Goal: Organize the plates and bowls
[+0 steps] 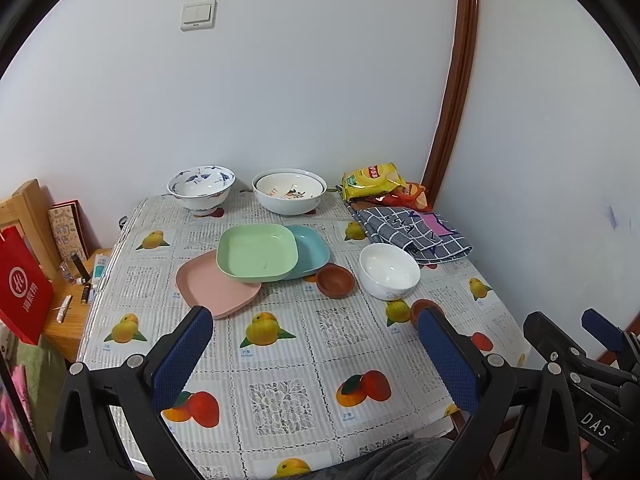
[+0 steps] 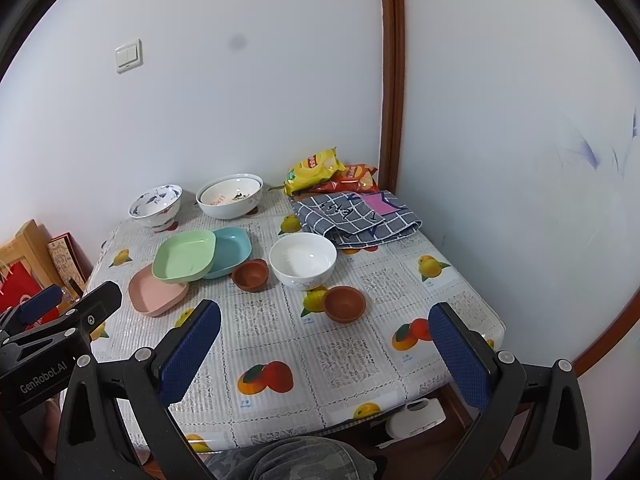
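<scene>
A green plate (image 1: pixel 258 253) rests tilted on a pink plate (image 1: pixel 216 290) and a blue plate (image 1: pixel 310 250) in the middle of the table. Beside them stand a brown saucer (image 1: pixel 335 280), a white bowl (image 1: pixel 389 270) and a second brown saucer (image 2: pixel 344 304). At the back stand a blue-patterned bowl (image 1: pixel 202 188) and two nested white bowls (image 1: pixel 289 191). My left gripper (image 1: pixel 316 340) is open and empty above the near table edge. My right gripper (image 2: pixel 328 340) is open and empty to its right, also near the front edge.
Snack bags (image 1: pixel 376 184) and a folded checked cloth (image 1: pixel 416 232) lie at the back right corner. A wooden side table (image 1: pixel 68 300) with small items and a red bag (image 1: pixel 20 292) stands to the left. Walls close the back and right.
</scene>
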Demonstrator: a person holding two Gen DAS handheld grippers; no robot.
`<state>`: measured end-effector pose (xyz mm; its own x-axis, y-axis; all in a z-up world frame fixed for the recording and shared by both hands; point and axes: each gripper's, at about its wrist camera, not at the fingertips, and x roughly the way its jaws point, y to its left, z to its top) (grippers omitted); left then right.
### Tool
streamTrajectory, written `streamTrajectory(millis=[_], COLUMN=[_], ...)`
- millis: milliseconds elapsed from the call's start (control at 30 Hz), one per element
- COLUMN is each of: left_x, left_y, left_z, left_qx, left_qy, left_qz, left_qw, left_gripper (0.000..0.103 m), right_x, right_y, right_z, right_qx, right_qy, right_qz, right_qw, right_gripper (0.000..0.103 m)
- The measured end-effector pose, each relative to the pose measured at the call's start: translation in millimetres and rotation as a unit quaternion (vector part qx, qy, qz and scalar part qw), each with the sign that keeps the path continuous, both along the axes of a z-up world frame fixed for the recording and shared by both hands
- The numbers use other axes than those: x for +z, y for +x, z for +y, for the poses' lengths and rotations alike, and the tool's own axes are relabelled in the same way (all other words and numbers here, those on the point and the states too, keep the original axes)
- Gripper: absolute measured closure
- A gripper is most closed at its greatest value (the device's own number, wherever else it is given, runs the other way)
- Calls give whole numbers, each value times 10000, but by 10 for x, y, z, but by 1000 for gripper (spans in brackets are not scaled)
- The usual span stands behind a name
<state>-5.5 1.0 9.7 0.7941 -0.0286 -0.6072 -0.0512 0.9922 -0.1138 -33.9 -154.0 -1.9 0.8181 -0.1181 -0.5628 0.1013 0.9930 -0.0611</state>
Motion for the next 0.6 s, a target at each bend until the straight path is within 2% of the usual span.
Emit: streamTrajectory(millis=[600], left_x=[19], left_y=[-12], left_z=[2], left_qx=[8], left_qy=[49], left_qz=[-17], left_qw=[10000], left_gripper=[0], right_x=[25], right_y=[-26], right_z=[-36], right_qx=[-20], right_qy=[82], right_qz=[-37], right_qw=[10000], right_gripper=[1])
